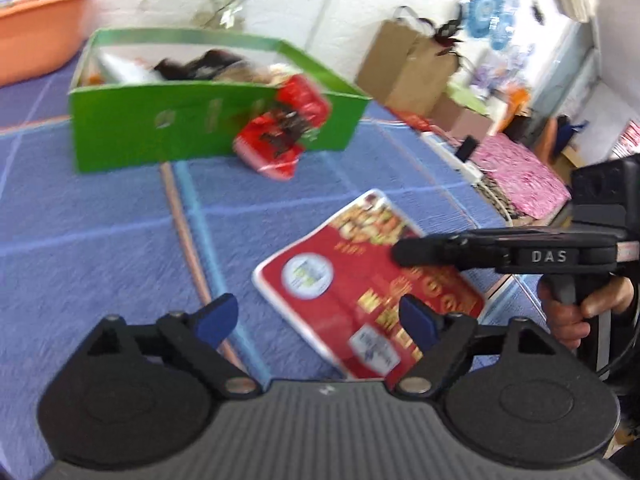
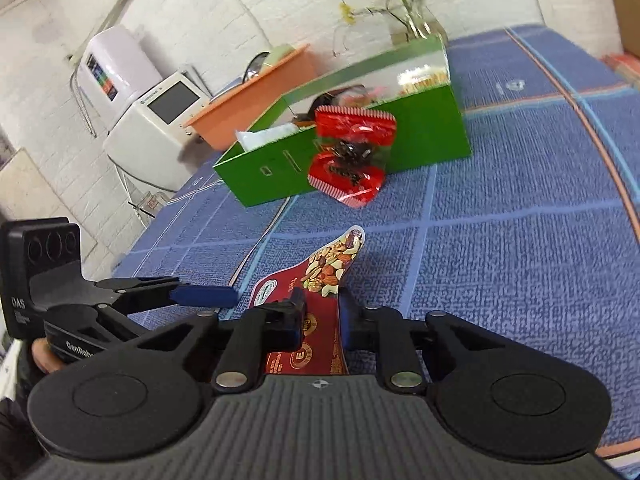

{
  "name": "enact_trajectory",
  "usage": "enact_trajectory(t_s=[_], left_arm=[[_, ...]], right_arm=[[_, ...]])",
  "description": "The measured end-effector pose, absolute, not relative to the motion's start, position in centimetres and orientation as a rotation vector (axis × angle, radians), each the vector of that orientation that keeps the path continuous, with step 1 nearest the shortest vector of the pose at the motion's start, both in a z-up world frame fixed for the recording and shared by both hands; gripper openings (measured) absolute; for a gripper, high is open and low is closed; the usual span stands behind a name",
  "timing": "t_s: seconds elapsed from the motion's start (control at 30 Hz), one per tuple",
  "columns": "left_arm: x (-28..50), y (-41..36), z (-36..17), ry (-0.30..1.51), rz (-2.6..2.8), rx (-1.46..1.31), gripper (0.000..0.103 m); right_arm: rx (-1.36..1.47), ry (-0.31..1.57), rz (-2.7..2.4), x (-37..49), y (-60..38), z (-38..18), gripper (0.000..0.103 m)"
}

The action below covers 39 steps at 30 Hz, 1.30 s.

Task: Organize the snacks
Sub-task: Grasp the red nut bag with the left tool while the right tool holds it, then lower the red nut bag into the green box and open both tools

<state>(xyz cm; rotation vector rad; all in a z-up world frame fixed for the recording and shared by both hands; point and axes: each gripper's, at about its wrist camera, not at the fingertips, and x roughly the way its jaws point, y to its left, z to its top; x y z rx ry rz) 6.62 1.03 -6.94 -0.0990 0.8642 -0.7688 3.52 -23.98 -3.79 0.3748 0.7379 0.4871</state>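
My right claw (image 2: 322, 322) pinches the red nut packet (image 2: 320, 280), lifting its edge off the desk (image 2: 520, 240). My left claw (image 1: 316, 322) hangs open beside it. Some snacks already sit in the green box (image 2: 420, 136); the red candy bag (image 2: 348, 156) leans outside, waiting.

Bright daylight, motion blur smearing the green box (image 1: 216, 120), fisheye bending at the edges.

"DAS" on right gripper (image 1: 400, 254)
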Motion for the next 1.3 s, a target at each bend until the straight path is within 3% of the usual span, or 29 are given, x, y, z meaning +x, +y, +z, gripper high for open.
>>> enact_trajectory(t_s=[0.07, 0.1, 0.13, 0.17, 0.3, 0.37, 0.4, 0.43, 0.53, 0.77, 1.3], left_arm=[[6.5, 1.2, -7.0, 0.885, -0.782, -0.135, 0.085], [6.6, 1.1, -7.1, 0.889, -0.8, -0.161, 0.086], [6.8, 0.9, -7.4, 0.886, -0.819, -0.19, 0.088], [7.0, 0.8, -7.7, 0.875, -0.831, -0.226, 0.088], [8.6, 1.1, -9.3, 0.869, -0.9, -0.447, 0.086], [9.1, 1.1, -9.5, 0.874, -0.867, -0.49, 0.07], [9.2, 1.3, -9.6, 0.885, -0.847, -0.495, 0.051], [9.4, 1.4, -9.7, 0.898, -0.833, -0.502, 0.041], [9.2, 1.2, -9.3, 0.902, -0.792, -0.445, 0.034], [7.6, -0.2, -7.4, 0.816, -0.743, -0.229, 0.031], [7.4, 6.3, -2.1, 0.601, -0.529, -0.228, 0.028]], right_arm=[[0.343, 0.671, 0.502, 2.8, -24.1, -3.4, 0.028], [0.331, 0.628, 0.522, 2.4, -24.0, -3.1, 0.022], [0.33, 0.583, 0.542, 1.9, -24.2, -2.8, 0.007], [0.346, 0.542, 0.565, 1.6, -24.9, -2.7, 0.002], [0.398, 0.511, 0.603, 1.8, -26.0, -2.4, 0.002], [0.432, 0.534, 0.575, 2.3, -26.3, -2.8, 0.002], [0.445, 0.547, 0.556, 2.6, -26.6, -3.0, 0.002], [0.445, 0.56, 0.534, 2.7, -26.9, -3.2, 0.002], [0.467, 0.611, 0.494, 3.0, -27.5, -4.1, 0.002], [0.407, 0.645, 0.459, 3.0, -26.8, -4.0, 0.003], [0.185, 0.486, 0.54, 7.4, -19.0, 0.5, 0.004]])
